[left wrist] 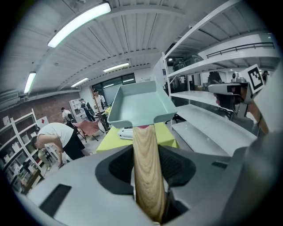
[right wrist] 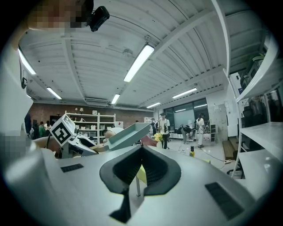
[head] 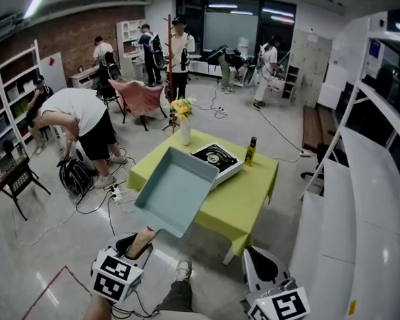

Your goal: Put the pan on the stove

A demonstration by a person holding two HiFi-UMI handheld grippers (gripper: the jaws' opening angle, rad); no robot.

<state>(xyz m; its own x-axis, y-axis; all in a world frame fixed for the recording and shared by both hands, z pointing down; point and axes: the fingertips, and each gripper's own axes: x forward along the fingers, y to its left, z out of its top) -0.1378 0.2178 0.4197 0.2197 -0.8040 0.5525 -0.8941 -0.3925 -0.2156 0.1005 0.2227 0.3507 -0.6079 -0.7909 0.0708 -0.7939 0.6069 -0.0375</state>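
Left gripper (left wrist: pixel 147 174): lower left of the head view; its fingers are clamped on the wooden handle (left wrist: pixel 146 154), one on each side.
Right gripper (right wrist: pixel 141 152): lower right of the head view; fingers together at the tips, nothing between them.
Markings: black-and-white square patterns on each gripper's cube; no words to read.
Pan (head: pixel 174 188): square, deep-sided and pale grey-blue, with a light, grained wooden handle.
Pan's place: held up at the centre of the head view, reaching from the left gripper's fingers toward the upper right; its body is well clear of the fingers, and only the handle lies between them.
Surface (head: pixel 248 199): yellow-green cloth, partly behind the pan's far half.
Stove (head: pixel 219 158): white with a black top, on the surface; the pan's far corner overlaps its near edge, contact unclear.
Bottle (head: pixel 251 152): yellowish with a dark cap, just right of the stove; its label is too small to read.
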